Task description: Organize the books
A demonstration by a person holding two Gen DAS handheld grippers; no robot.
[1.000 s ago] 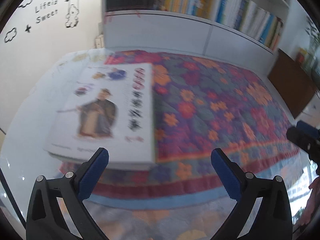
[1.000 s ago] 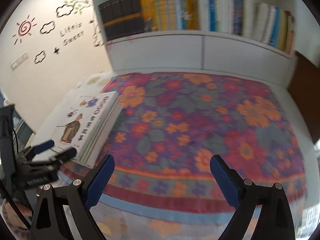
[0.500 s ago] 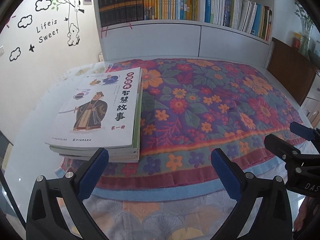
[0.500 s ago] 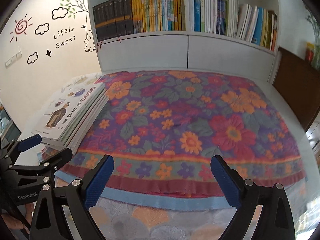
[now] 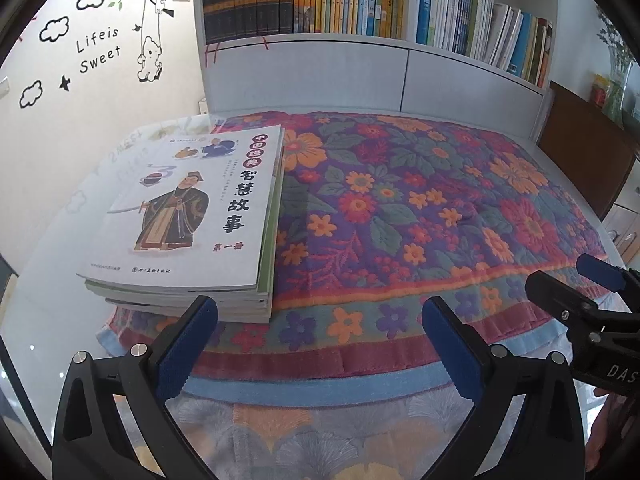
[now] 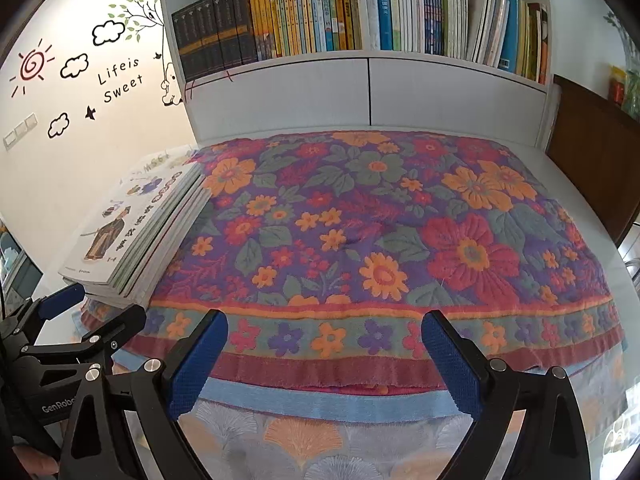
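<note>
- Paper books [image 5: 188,216] sat stacked on my worktop's [image 5: 44,292] left side, partly on the flowery cloth [image 5: 420,208].
- Both my left claw [image 5: 320,344] and right claw [image 6: 324,360] hung wide open, empty.
- I feared a clumsy grab could slide the slippery top cover off.

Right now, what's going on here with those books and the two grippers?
A person is tidying books with a hand-held gripper in each hand. The left hand-held gripper and the right hand-held gripper are both open and hold nothing. A stack of books lies flat at the left edge of the floral cloth, untouched, just ahead of the left one. Behind stands a bookshelf filled with upright books.
</note>
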